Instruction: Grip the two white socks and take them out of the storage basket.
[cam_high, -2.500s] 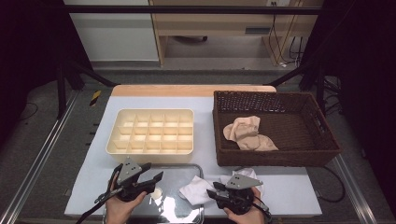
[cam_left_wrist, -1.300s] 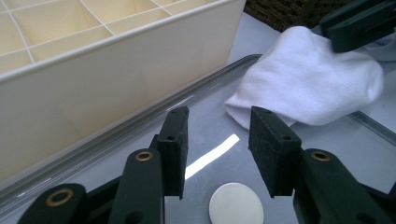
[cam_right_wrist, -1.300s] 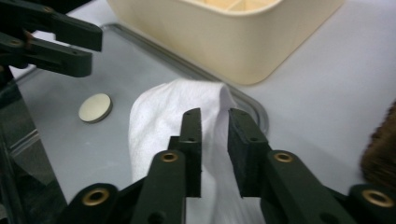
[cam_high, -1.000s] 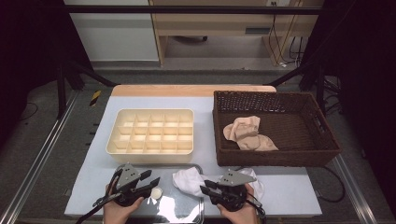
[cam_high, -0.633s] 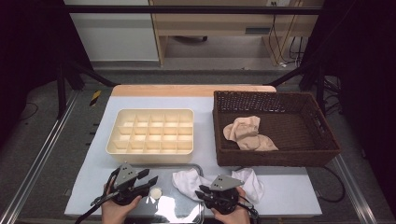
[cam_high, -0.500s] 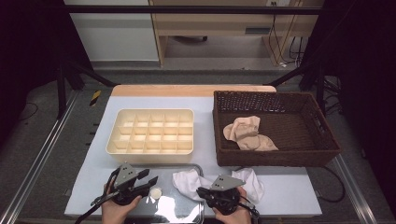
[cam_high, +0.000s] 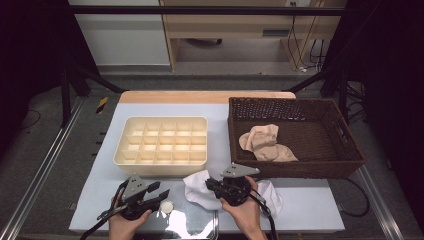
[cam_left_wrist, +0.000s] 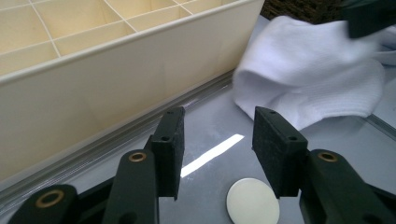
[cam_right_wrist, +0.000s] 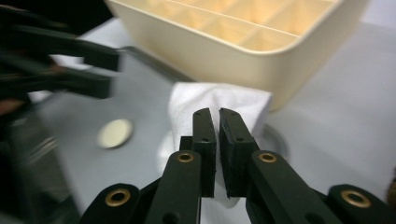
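White cotton is what the work turns on: a white sock (cam_high: 202, 190) lies crumpled just in front of the cream divided tray (cam_high: 162, 146), at that tray's near right corner, partly on a shiny metal sheet (cam_high: 192, 222) and partly on the pale table cover. The right gripper (cam_right_wrist: 217, 135) has just been closing, and in its own view the two black jaws stand nearly pressed together with a fold of the sock pinched between them. A second ago that gripper hung further to the right of the tray with the sock bunched under it; now it sits closer to the tray's corner and the fabric is drawn out toward the tray, so I would say the pick-up is made and the carry has begun.

The left gripper (cam_left_wrist: 217, 140) has kept its place, low in front of the tray's near left part, jaws spread about halfway over bare metal with nothing between them; a small pale disc (cam_left_wrist: 253, 203) lies just under them.

Beige socks (cam_high: 265, 143) sit in the dark wicker basket (cam_high: 350, 160) to the right of the tray, touched by neither gripper.
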